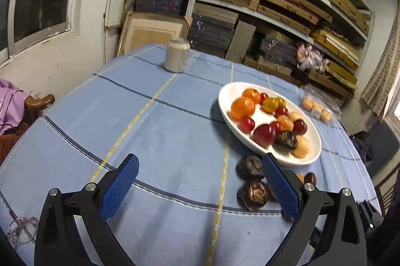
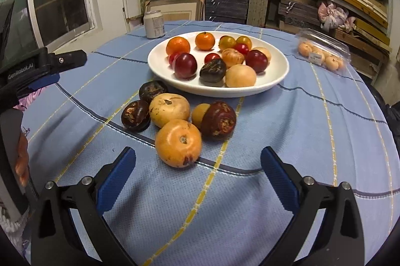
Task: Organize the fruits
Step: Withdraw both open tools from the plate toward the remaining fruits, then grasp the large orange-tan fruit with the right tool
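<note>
Apparently mid-sort: both the left gripper (image 1: 200, 181) & right gripper (image 2: 198, 173) are held wide open w/ nothing gripped. Six loose fruits (image 2: 178, 143) are left on the woven blue tablecloth (image 2: 300, 131), just in front of the glossy white oval plate (image 2: 281, 77), already well filled. Next, probably, the smooth, round tan fruit nearest the right gripper is to be straddled & pinched gently.

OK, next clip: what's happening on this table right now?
A person is sorting fruit with two hand-held grippers. Most fruit already sits in the white plate. Six pieces lie loose on the blue tablecloth in front of it, the nearest a pale orange fruit. The right hand-held gripper is open and empty just short of that fruit. The left hand-held gripper is also open and empty, off to the side of the pile.
</note>
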Motion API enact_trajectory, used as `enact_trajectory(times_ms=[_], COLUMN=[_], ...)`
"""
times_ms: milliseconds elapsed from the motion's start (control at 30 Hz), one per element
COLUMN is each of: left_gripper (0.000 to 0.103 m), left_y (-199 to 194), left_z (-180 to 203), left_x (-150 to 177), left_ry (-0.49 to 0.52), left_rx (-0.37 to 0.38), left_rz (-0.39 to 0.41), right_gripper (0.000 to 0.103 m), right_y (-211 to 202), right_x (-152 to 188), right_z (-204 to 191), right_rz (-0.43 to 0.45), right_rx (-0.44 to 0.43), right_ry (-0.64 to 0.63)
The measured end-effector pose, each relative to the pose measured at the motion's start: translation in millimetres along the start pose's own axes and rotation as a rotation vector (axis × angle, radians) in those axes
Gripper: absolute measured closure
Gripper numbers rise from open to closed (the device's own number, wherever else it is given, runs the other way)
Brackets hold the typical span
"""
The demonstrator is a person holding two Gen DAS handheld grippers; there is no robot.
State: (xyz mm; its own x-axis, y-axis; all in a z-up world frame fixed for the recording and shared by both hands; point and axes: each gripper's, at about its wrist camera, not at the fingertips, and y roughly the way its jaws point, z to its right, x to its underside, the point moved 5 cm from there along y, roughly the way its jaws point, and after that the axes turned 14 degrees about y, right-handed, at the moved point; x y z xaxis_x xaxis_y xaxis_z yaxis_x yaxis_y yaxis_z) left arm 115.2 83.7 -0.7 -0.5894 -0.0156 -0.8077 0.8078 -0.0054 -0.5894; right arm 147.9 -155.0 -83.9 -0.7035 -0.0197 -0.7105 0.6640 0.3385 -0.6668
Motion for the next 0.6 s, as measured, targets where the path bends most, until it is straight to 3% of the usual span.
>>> enact_trajectory(times_ms=[167,467,533,600], left_gripper=[0.004,0.004,0.004,0.004], left_y=[-1,5,5,7], left_z=[13,17,17,17], left_x=[2,5,5,6], left_ry=[0.067,0.083,0.084,0.087], left_rx=[-0.032,-0.040,-0.040,-0.042], left_rz=[0.004,-0.013,-0.014,-0.019], right_gripper=[0.005,0.006,0.012,0.029], right_y=[9,23,25,31], right_x=[1,-6,-7,-7], right_z=[-10,-2,-1,0], right_rz=[-0.032,-0.086,-0.092,-0.118], right_rx=[-0.008,-0.069,-0.076,-0.079], right_ry=[-0.033,0.067,0.075,0.087])
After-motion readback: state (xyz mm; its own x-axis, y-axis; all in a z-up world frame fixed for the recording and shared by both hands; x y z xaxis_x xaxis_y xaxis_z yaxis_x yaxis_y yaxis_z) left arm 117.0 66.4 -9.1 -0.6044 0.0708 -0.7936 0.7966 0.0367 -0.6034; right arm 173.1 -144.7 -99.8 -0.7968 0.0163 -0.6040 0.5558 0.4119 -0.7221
